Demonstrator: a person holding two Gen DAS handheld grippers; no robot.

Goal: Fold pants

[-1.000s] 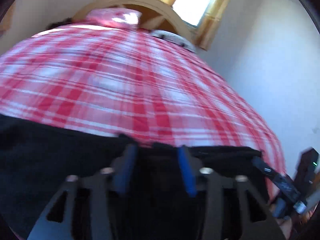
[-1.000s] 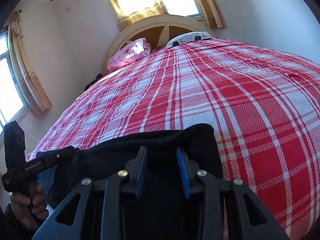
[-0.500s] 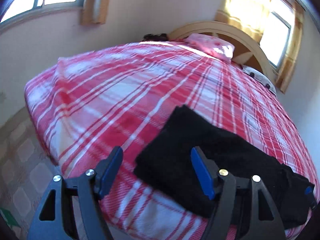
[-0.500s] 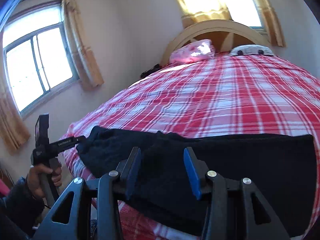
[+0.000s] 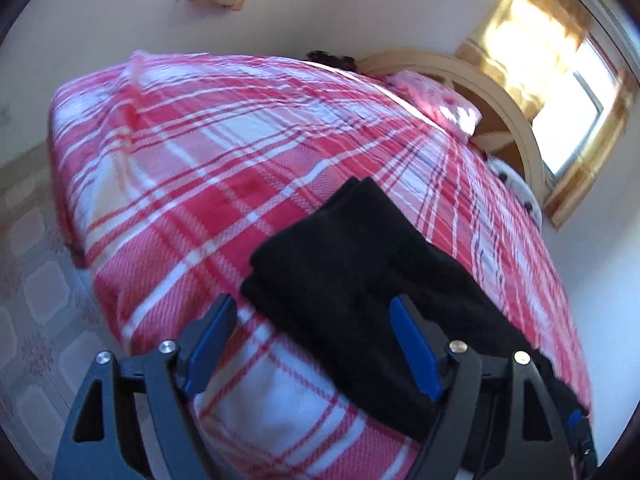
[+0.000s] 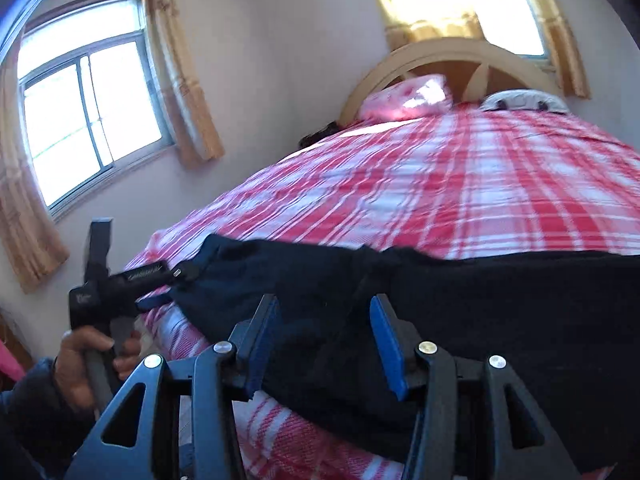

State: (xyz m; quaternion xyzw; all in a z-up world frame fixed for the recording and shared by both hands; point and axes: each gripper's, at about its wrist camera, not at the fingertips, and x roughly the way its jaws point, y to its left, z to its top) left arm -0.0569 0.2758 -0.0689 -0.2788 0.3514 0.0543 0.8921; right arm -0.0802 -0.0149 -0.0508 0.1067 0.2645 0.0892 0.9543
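The black pants [image 5: 360,280] lie folded in a long band along the near edge of the red plaid bed [image 5: 224,168]. My left gripper [image 5: 316,344] is open and empty, just short of the band's left end. In the right wrist view the pants [image 6: 500,304] stretch across the bed [image 6: 460,184]. My right gripper [image 6: 324,336] is open over the band near its middle, and nothing is held. The left gripper [image 6: 160,284] shows there at the pants' left end, held by a hand.
A curved wooden headboard [image 6: 452,60] with a pink pillow [image 6: 408,96] and a white pillow [image 6: 524,100] stands at the far end. Windows with yellow curtains [image 6: 92,120] are on the walls. Tiled floor [image 5: 32,300] lies left of the bed.
Both grippers have let go of the pants and pulled back. The left gripper has swung left to the band's end and opened wide; the right gripper has opened wider.
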